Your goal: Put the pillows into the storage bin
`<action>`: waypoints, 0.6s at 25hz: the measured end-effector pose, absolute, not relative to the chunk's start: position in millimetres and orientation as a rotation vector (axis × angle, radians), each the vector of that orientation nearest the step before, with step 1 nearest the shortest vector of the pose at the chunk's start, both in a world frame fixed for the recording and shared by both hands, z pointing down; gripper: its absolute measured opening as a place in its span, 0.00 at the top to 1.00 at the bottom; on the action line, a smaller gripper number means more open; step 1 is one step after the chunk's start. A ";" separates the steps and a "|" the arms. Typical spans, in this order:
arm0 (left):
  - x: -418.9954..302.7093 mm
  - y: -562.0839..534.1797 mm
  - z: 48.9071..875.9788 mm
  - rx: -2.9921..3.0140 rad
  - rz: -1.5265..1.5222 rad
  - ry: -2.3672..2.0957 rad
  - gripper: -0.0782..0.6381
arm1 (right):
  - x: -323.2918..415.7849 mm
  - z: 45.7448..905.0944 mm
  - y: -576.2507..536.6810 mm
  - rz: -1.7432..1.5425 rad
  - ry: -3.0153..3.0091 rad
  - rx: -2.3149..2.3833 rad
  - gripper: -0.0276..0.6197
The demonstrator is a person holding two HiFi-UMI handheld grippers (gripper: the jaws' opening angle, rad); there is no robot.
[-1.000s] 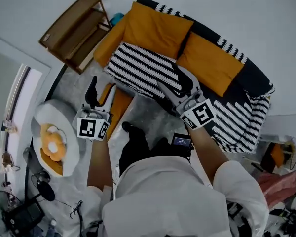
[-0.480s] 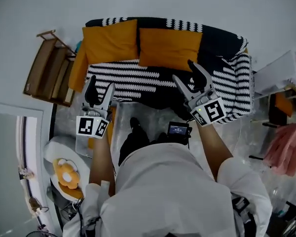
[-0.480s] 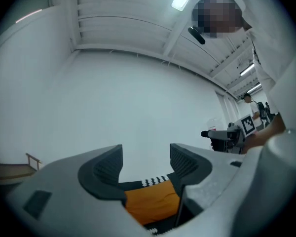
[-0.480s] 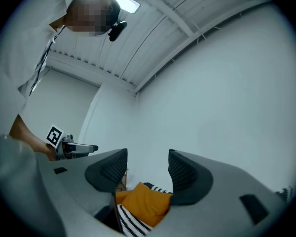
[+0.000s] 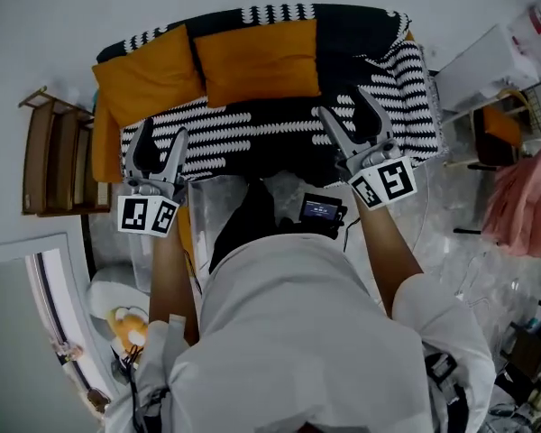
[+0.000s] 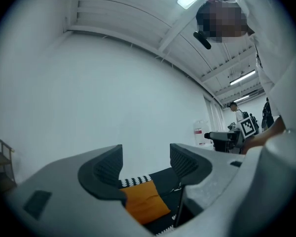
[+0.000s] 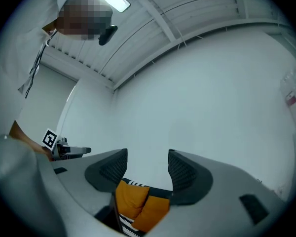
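1. The left tongs (image 5: 159,139) and the right tongs (image 5: 346,115) both have their jaws apart with nothing between them. They are held above the front edge of the sofa (image 5: 252,132).
2. Two pillows lean on the sofa's backrest, touching each other. The left orange pillow (image 5: 149,72) is toward the sofa's left end in the head view, and the right orange pillow (image 5: 257,59) is at its middle.
3. More orange shows along the sofa's left arm; I cannot tell whether it is a third pillow.
4. What looks like a clear storage bin (image 5: 203,210) stands on the floor just in front of the sofa, below the left tongs.
5. No pillow is gripped or binned yet, so the task looks to be at its start.
6. The pillows look plump, soft and light. The cloth would likely bunch and slip under a shallow pinch on the flat face.
7. A corner or seamed edge looks the safer hold, one tongs at each side. The pillow may then need squashing down to fit the bin.
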State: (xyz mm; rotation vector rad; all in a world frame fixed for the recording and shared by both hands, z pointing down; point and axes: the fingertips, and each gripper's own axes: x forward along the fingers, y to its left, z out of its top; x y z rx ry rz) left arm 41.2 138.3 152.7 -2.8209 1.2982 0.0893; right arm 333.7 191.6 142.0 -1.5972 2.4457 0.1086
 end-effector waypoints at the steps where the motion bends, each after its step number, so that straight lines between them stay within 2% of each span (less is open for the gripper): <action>1: 43.3 130.2 156.6 -2.835 0.091 1.291 0.48 | 337.6 144.7 187.1 0.100 2.439 -1.614 0.53; 15: 31.8 -50.4 230.9 -3.018 0.008 1.310 0.48 | 359.7 221.8 33.7 -0.144 2.434 -1.860 0.53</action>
